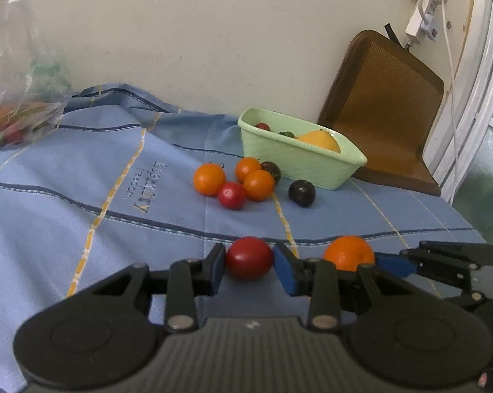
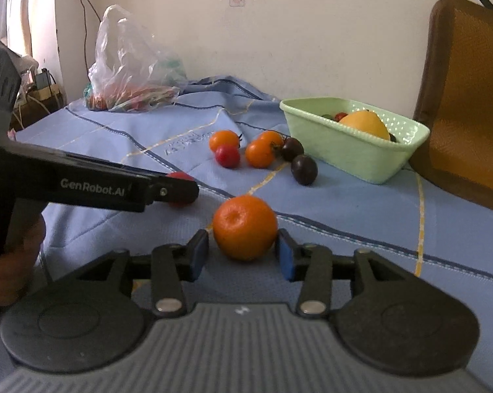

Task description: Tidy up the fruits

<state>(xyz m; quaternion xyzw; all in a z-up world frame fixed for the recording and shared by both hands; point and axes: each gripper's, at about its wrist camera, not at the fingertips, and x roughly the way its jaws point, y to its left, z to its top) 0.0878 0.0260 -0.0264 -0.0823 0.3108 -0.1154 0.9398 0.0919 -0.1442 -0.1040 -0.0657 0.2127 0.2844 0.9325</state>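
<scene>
Your left claw (image 1: 249, 262) grips round red tomato (image 1: 249, 257), right claw (image 2: 243, 252) brackets small orange citrus (image 2: 245, 226), grip unclear, both bound for green plastic basket (image 1: 299, 163).

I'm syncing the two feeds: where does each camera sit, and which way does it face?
Left wrist: on the left claw, which holds a red tomato, facing the green basket; the right claw shows at right.
Right wrist: on the right claw, around an orange, facing the same wall; the left claw and a hand show at left.
Shared: basket, loose fruit, blue cloth.
</scene>
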